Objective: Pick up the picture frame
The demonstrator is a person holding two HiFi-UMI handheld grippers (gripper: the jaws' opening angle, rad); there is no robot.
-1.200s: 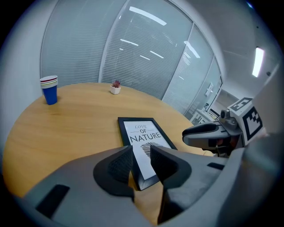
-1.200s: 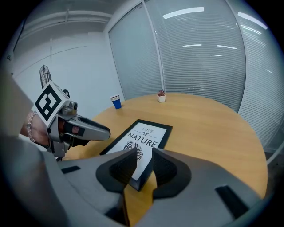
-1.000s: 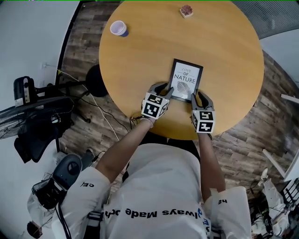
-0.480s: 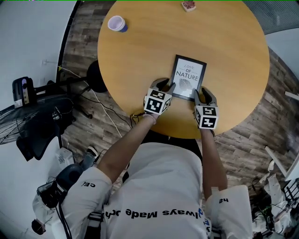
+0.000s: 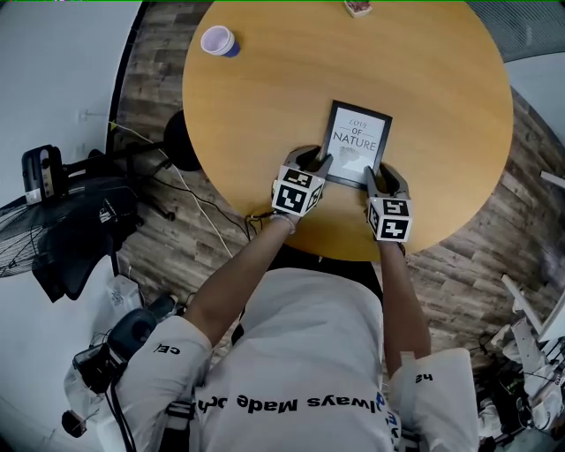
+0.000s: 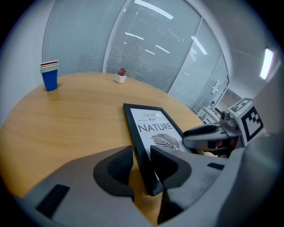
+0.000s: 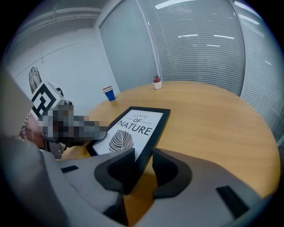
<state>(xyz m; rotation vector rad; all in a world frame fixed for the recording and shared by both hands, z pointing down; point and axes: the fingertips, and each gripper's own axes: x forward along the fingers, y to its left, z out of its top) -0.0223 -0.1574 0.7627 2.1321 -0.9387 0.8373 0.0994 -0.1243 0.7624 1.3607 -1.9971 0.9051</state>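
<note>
A black picture frame (image 5: 357, 141) with a leaf print and the words "of nature" lies near the front of the round wooden table (image 5: 265, 106). My left gripper (image 5: 311, 159) is at its near left corner. In the left gripper view the frame's edge (image 6: 155, 126) sits between the jaws of that gripper (image 6: 142, 162), which are shut on it. My right gripper (image 5: 381, 174) holds the near right corner. In the right gripper view the frame's edge (image 7: 133, 124) is pinched in that gripper (image 7: 143, 164). The near end looks slightly raised.
A stack of paper cups (image 5: 217, 41) stands at the table's far left, and a small potted plant (image 5: 357, 7) at its far edge. A fan and cables (image 5: 35, 221) sit on the floor to the left. The table edge is right behind both grippers.
Both grippers and the frame have shifted slightly farther onto the table over the second. Nearly nothing has moved in the last half second.
</note>
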